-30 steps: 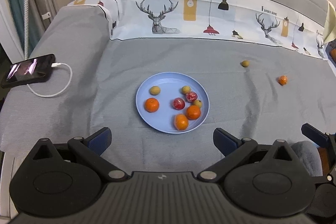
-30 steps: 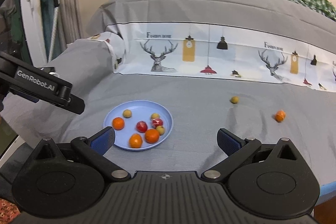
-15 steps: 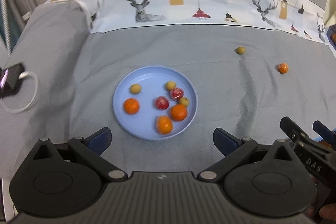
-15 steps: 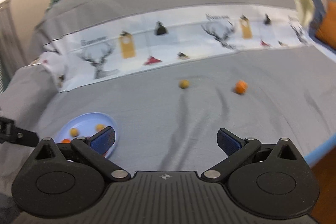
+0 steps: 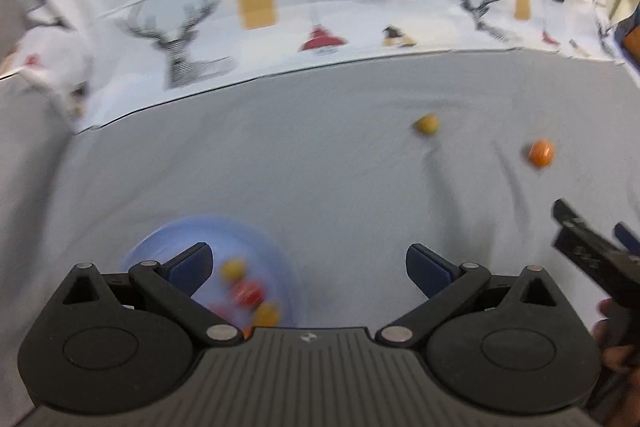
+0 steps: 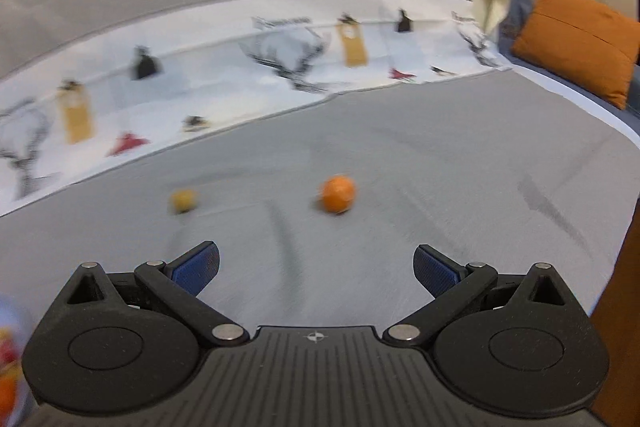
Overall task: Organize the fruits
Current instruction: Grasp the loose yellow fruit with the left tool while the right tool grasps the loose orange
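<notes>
Fruits not yet gathered lie loose on the grey bedsheet (image 6: pixel 400 155): a small round orange fruit (image 6: pixel 338 193) and, to its left, a smaller yellow-green fruit (image 6: pixel 183 201), the two near each other but not touching. I hold the right gripper (image 6: pixel 316 263) with its blue-padded jaws spread wide and nothing between them; the orange fruit sits ahead of it, roughly on the centre line and slightly right, clear of both fingers. The yellow-green one lies ahead and beyond the left finger.

My left gripper (image 5: pixel 308 265) is likewise wide apart and empty. It hangs beside the pale blue round plate (image 5: pixel 276 251), which shows low on its left with several blurred red, yellow and orange fruits on it. From that view the two loose fruits (image 5: pixel 426 125) (image 5: pixel 541 153) lie well apart from the plate, off to the right, with the right gripper's black tip nearer them.

The risks, as I judge them: both views are smeared, so my aim on a small round target is poor. A finger touching the orange fruit off-centre could roll it across the soft sheet toward the bed's right edge. The folds in the cloth may also catch a fingertip, and a hard squeeze could bruise or pop the fruit out.
</notes>
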Tool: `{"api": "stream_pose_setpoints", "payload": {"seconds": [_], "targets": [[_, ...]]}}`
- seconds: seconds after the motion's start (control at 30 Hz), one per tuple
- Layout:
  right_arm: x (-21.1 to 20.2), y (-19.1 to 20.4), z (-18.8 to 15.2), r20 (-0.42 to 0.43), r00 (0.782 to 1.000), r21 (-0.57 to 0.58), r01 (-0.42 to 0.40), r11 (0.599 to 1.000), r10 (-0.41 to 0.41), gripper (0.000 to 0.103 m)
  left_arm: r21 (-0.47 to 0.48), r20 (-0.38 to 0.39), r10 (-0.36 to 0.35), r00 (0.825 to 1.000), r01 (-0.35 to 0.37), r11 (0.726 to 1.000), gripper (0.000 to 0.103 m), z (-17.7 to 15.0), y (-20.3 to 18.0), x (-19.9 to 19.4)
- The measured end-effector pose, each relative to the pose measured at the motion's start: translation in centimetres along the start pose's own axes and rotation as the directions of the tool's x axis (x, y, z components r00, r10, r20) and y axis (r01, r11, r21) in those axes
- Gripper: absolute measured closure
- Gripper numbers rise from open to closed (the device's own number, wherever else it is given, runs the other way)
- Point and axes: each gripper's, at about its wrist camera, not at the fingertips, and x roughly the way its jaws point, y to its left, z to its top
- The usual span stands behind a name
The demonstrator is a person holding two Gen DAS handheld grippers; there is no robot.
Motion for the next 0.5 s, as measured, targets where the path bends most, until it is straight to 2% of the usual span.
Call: {"api": "stream_pose_setpoints", "payload": {"seconds": [0.07,0.13,0.27,0.3,0.4,0.43,0.5], "targets": [[3.9,-0.6,0.4,0.002,0.996,0.064,0.083,0.994,-0.084,0.001,0.001,0.010,-0.028,1.000,0.028,1.000,0.000,2.2,-1.6,3.3],[7.5,-0.8,0.5,-0.007,0.993,0.101,0.116,0.988,-0.116,0.001,0.007,0.003,-0.054,0.999,0.054,0.998,0.000,4.2,-3.4,7.0],[13.8,-0.6,1.0,-0.120,0.992,0.130,0.055,0.990,-0.039,0.001,0.037,-0.031,-0.102,0.994,0.103,0.994,0.000,7.5,-7.0,13.7],[14.8,-0.4,1.3,-0.121,0.992,0.113,0.049,0.992,-0.035,0.001,0.047,-0.038,-0.122,0.992,0.123,0.991,0.000,8.1,-7.8,15.2],[17.1,-1.0,2.4,-0.072,0.981,0.065,0.184,0.981,-0.179,0.001,0.082,-0.060,-0.145,0.988,0.150,0.985,0.000,9.3,-10.1,18.8],[18.0,-1.7,2.5,-0.091,0.978,0.075,0.196,0.978,-0.189,0.001,0.097,-0.071,-0.135,0.988,0.141,0.985,0.000,9.7,-10.8,20.1],[18.5,-2.0,2.5,-0.073,0.980,0.093,0.193,0.977,-0.186,0.001,0.115,-0.084,-0.108,0.991,0.117,0.986,0.000,9.8,-11.6,21.9]]}}
